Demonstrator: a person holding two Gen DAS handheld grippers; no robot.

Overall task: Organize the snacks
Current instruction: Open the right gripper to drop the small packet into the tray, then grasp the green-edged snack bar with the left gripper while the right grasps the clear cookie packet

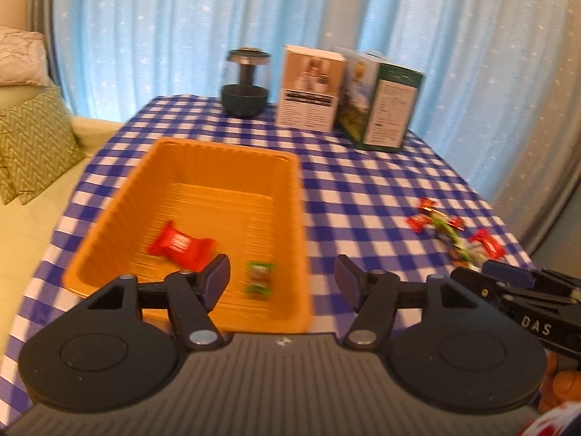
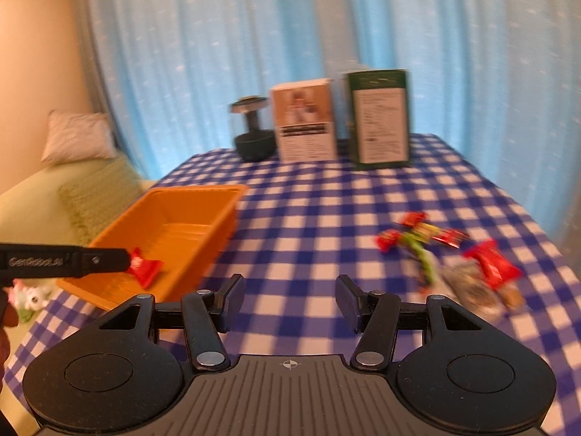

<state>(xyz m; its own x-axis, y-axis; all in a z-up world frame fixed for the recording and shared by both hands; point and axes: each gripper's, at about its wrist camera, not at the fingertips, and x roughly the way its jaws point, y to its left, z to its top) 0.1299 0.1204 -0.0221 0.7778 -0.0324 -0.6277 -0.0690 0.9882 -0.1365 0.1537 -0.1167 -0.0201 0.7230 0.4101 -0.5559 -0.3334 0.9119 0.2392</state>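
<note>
With two wrapped snacks lying in the orange basket (image 1: 203,196), the left hand-held gripper (image 1: 282,280) is hovering wide and empty, while the right hand-held gripper (image 2: 289,303) is facing the snack pile (image 2: 446,254), half-open and empty.

This is a home, most likely a living room. A blue-and-white checked cloth (image 1: 348,181) covers the surface, and light blue curtains (image 1: 181,36) dotted with small white stars hang along the whole back. At the left stands a pale green sofa (image 1: 32,239) with a green zigzag-patterned cushion (image 1: 32,145) and a pale pink pillow (image 2: 76,138). Printed product boxes (image 1: 310,87) and an orange plastic basket (image 1: 232,156) sit on the cloth.
</note>
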